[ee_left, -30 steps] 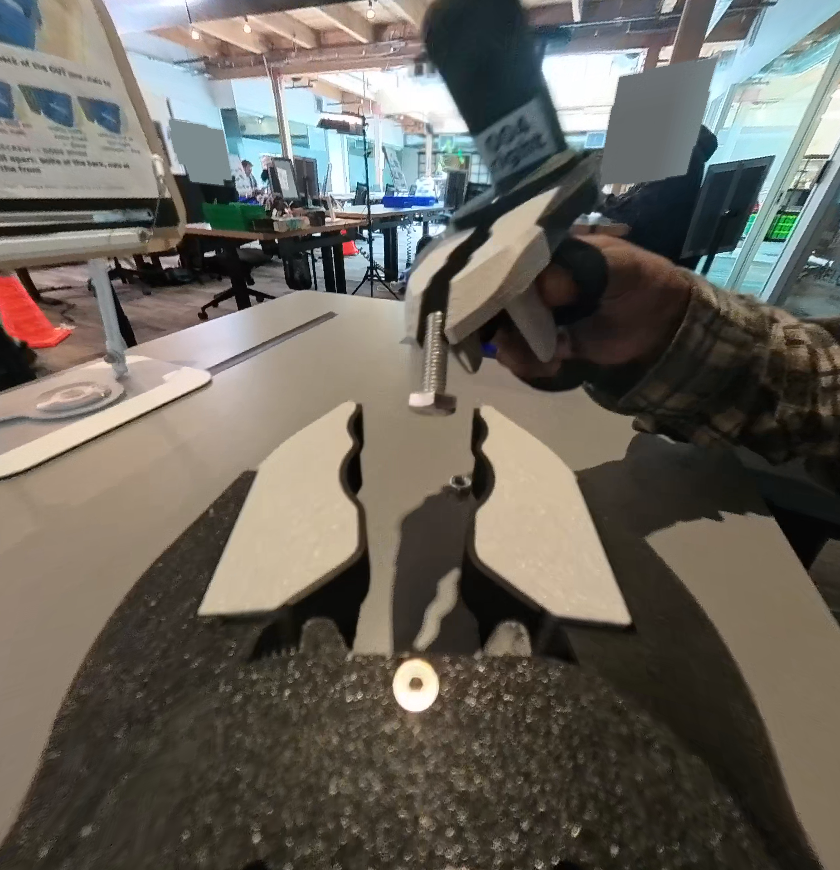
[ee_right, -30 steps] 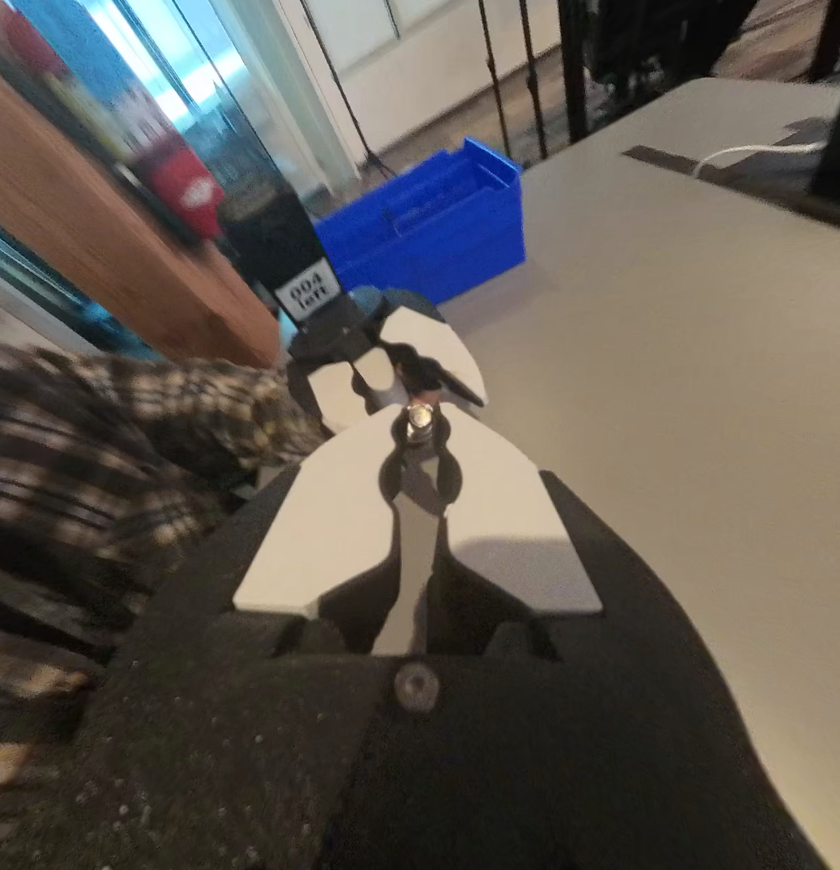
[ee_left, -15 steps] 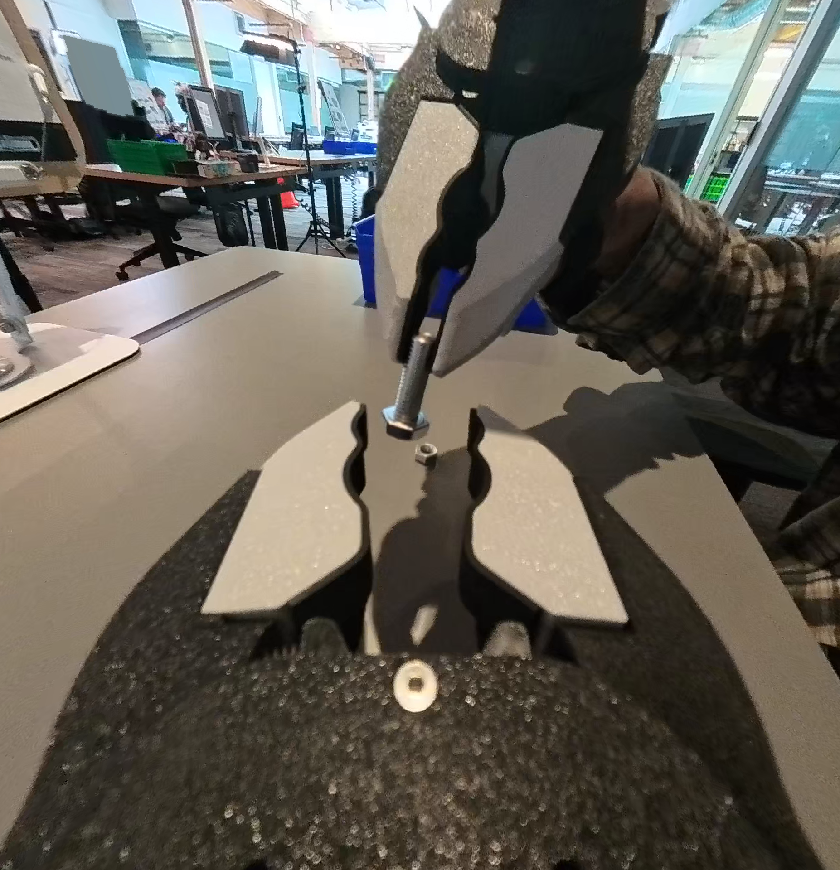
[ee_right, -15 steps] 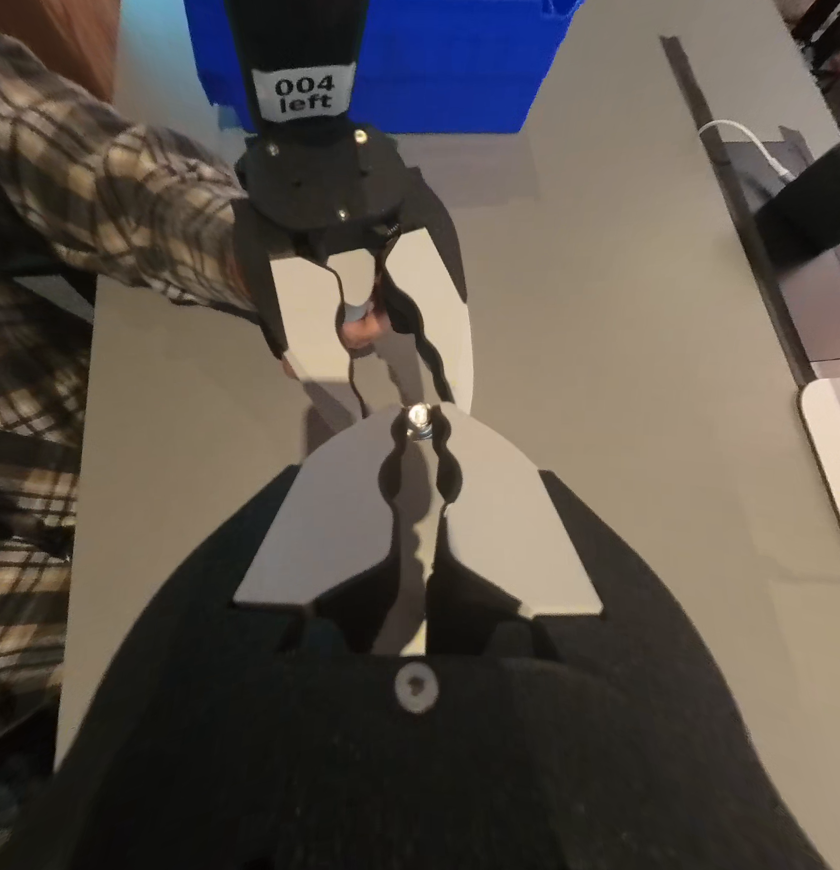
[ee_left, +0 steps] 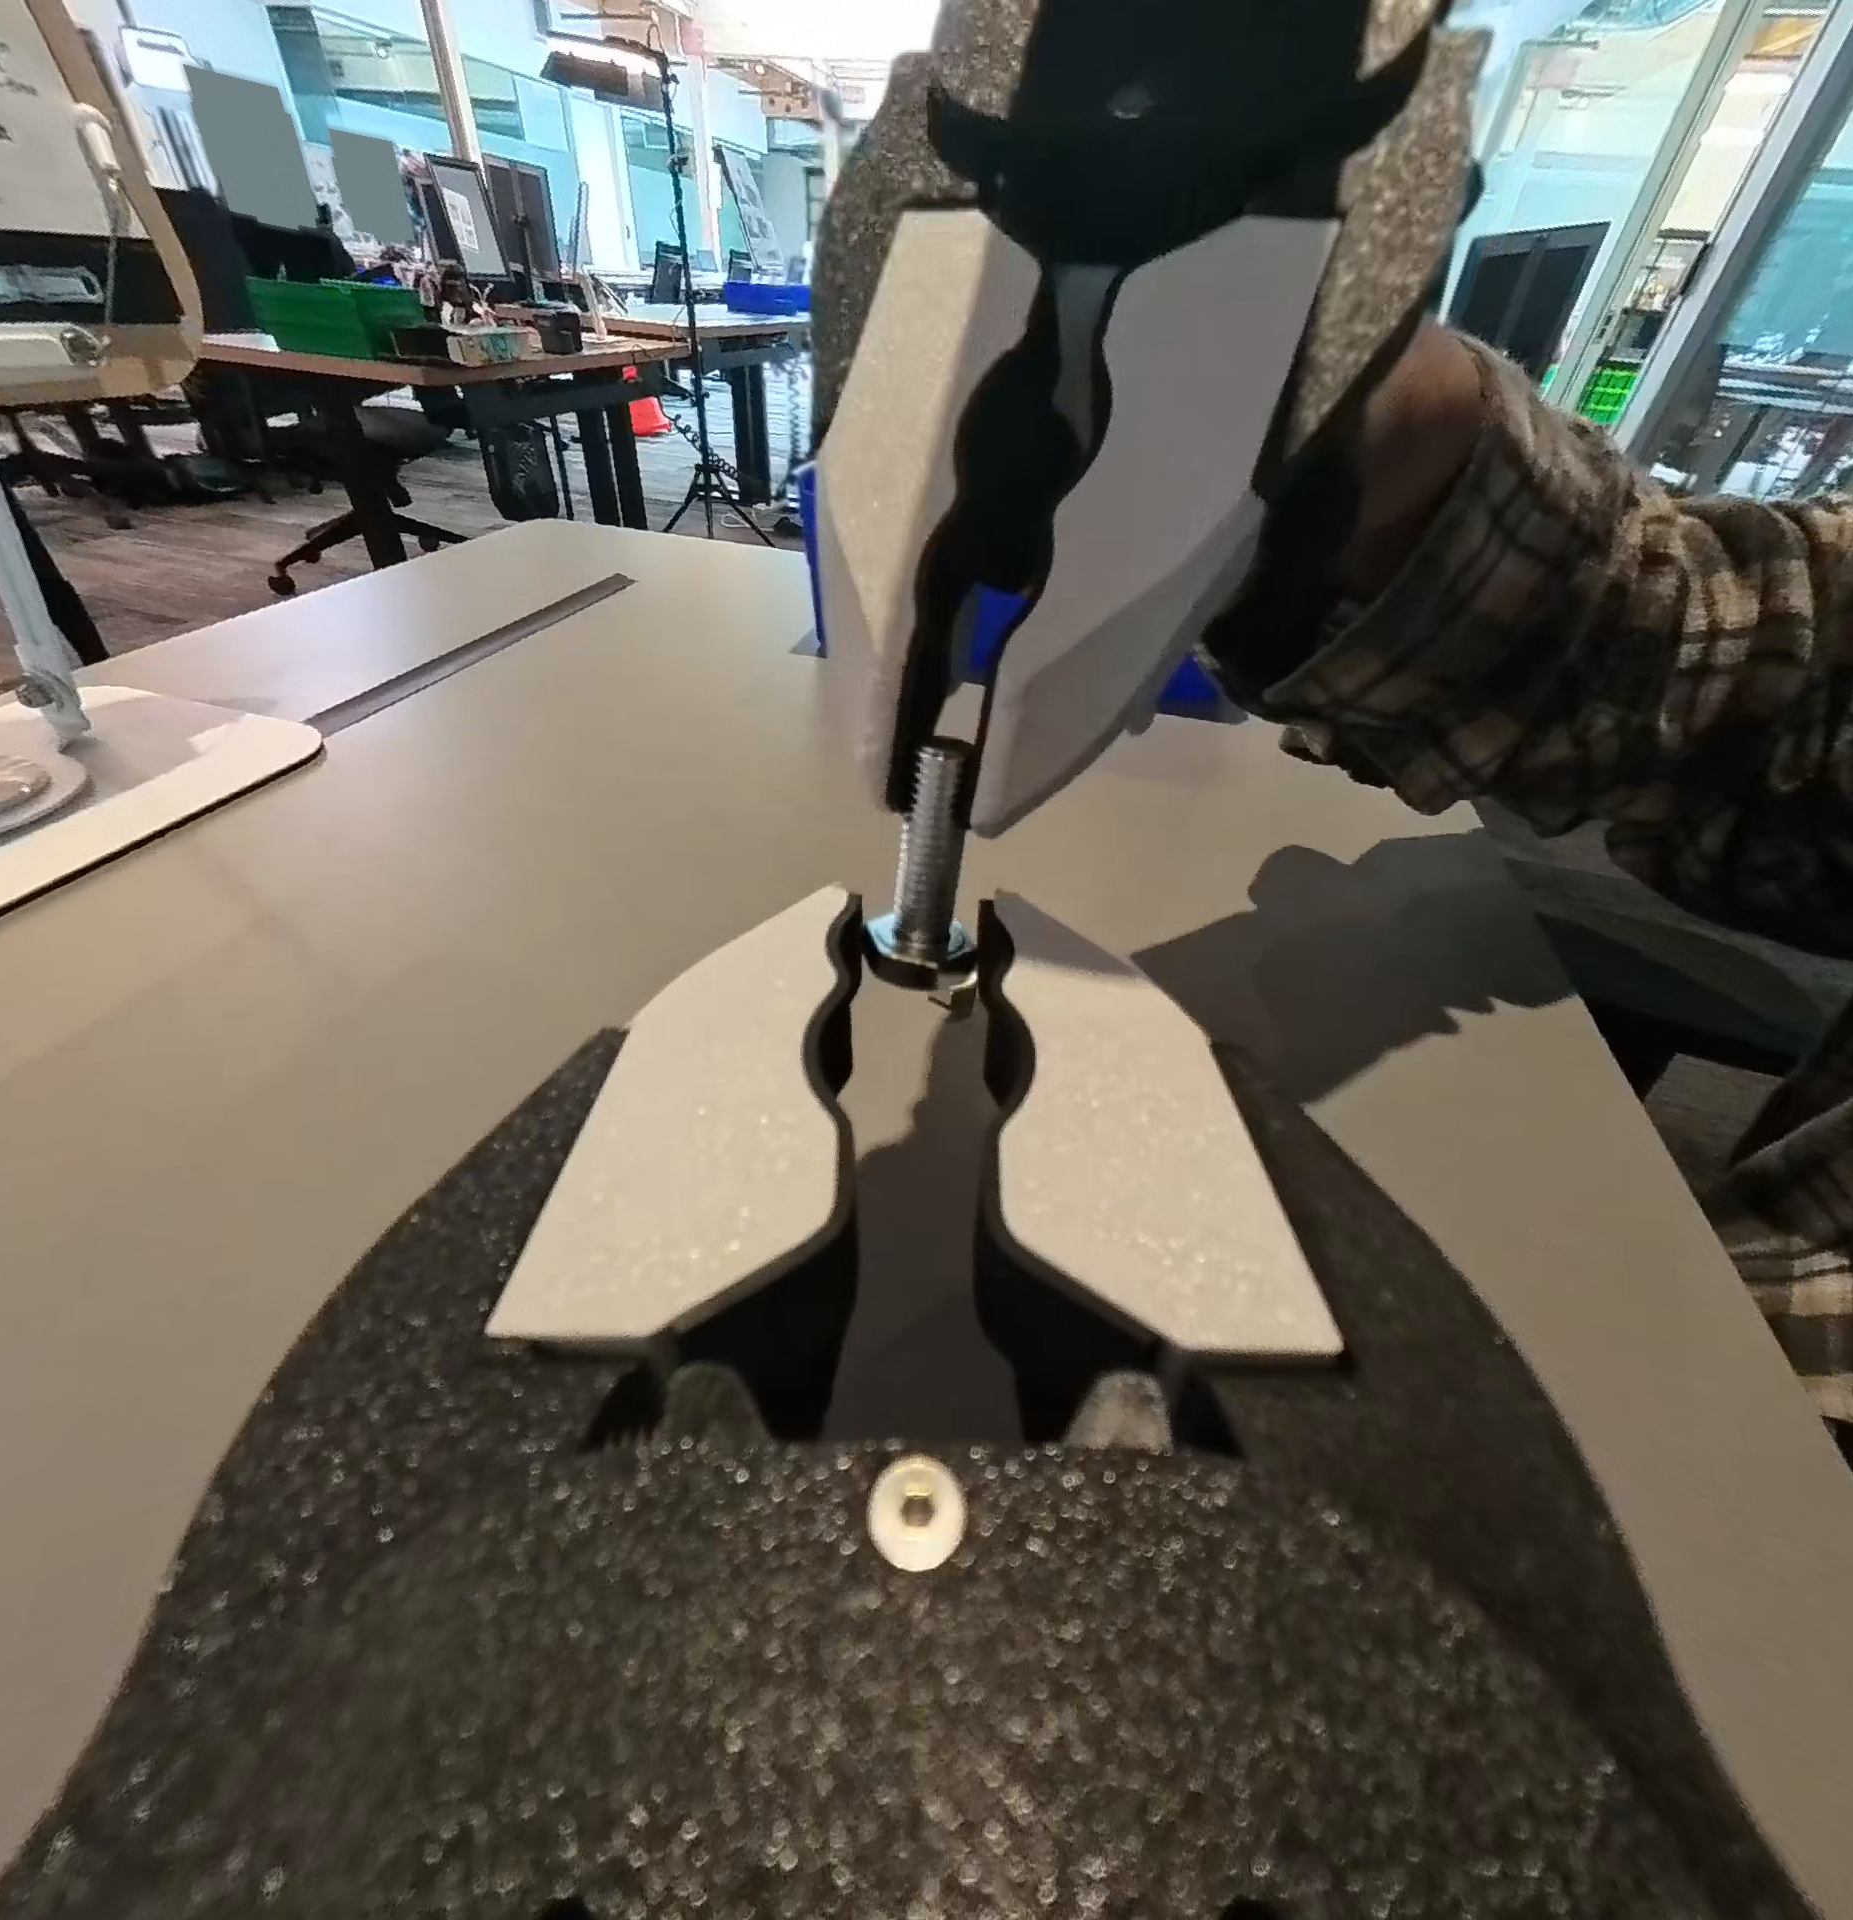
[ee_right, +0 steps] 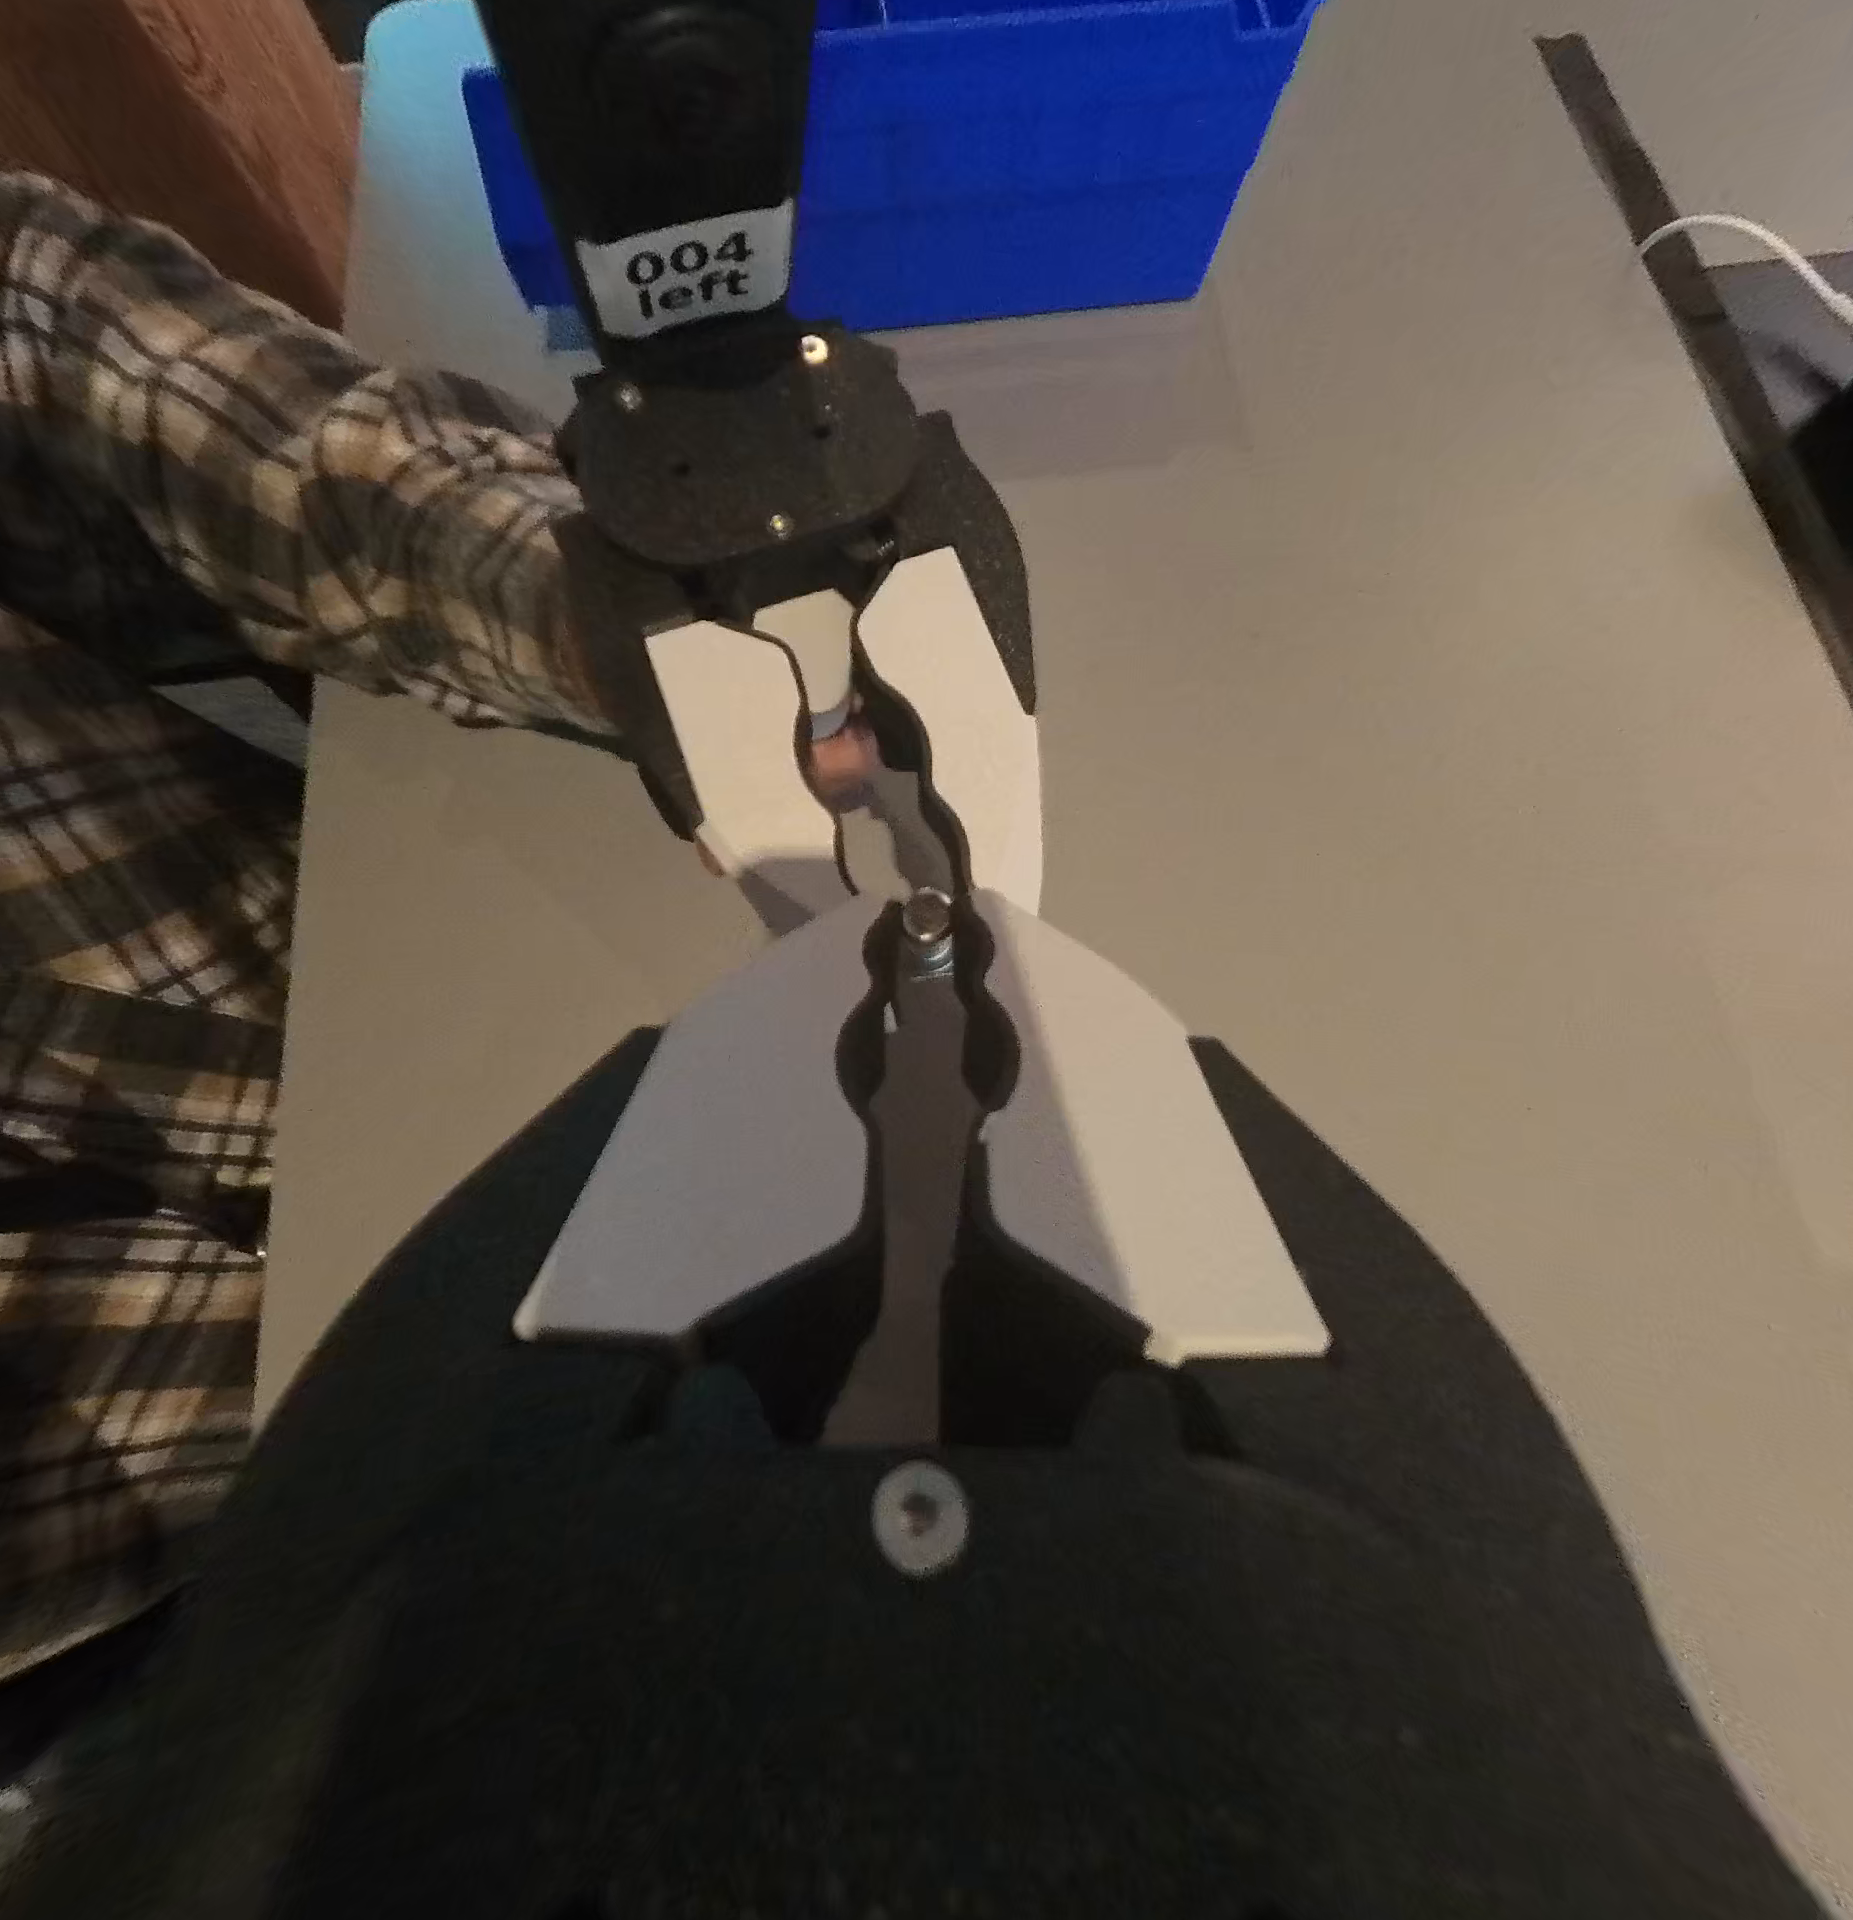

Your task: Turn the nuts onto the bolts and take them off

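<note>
A silver bolt (ee_left: 927,852) stands upright, head down, on the grey table (ee_left: 382,935). My right gripper (ee_left: 932,800) comes down from above and is shut on its threaded top end; the bolt's tip shows between its fingertips in the right wrist view (ee_right: 927,920). My left gripper (ee_left: 920,920) lies low on the table. Its fingers (ee_left: 714,1122) stand narrowly on either side of the bolt head, and I see no firm contact. A small nut (ee_left: 953,997) lies on the table just in front of the bolt head, between the left fingertips.
A blue bin (ee_right: 1005,156) stands on the table behind the bolt. A white stand base (ee_left: 122,769) sits at the left, beside a dark groove (ee_left: 465,665). A white cable (ee_right: 1732,260) lies at the right. Plaid sleeves (ee_left: 1576,675) reach in. Less than 4 cm separates the two grippers' tips.
The right gripper swung upright and lowered the bolt head onto the table. The left gripper moved up to it and its fingers narrowed around the bolt head and nut.
</note>
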A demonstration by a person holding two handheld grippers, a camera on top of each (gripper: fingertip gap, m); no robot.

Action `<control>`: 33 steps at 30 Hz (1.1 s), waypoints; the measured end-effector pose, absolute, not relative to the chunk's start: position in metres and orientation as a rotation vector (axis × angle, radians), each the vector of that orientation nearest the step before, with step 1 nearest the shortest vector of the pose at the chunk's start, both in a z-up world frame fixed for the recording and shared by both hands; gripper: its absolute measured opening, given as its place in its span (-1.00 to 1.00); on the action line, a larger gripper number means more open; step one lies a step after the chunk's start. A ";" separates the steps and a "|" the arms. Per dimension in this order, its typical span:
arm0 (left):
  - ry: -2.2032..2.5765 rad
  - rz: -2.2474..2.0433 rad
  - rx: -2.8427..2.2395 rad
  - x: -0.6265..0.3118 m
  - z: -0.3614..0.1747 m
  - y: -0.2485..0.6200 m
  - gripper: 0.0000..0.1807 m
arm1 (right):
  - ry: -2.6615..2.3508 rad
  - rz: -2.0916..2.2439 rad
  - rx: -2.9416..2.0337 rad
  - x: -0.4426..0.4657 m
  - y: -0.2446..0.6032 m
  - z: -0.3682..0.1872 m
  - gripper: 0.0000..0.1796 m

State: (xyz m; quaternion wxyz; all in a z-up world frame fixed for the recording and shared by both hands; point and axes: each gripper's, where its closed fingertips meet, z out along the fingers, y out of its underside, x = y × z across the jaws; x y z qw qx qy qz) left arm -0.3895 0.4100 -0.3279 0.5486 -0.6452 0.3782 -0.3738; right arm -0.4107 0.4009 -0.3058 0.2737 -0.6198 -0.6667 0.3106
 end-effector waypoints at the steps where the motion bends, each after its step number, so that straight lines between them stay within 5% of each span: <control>1: 0.903 -0.880 -1.525 -0.389 -0.328 0.409 -0.77 | -1.788 0.860 -1.686 -0.410 0.401 -0.306 -0.90; 33: 0.922 -0.859 -1.448 -0.386 -0.315 0.400 -0.79 | -1.769 1.021 -1.552 -0.415 0.392 -0.289 -0.79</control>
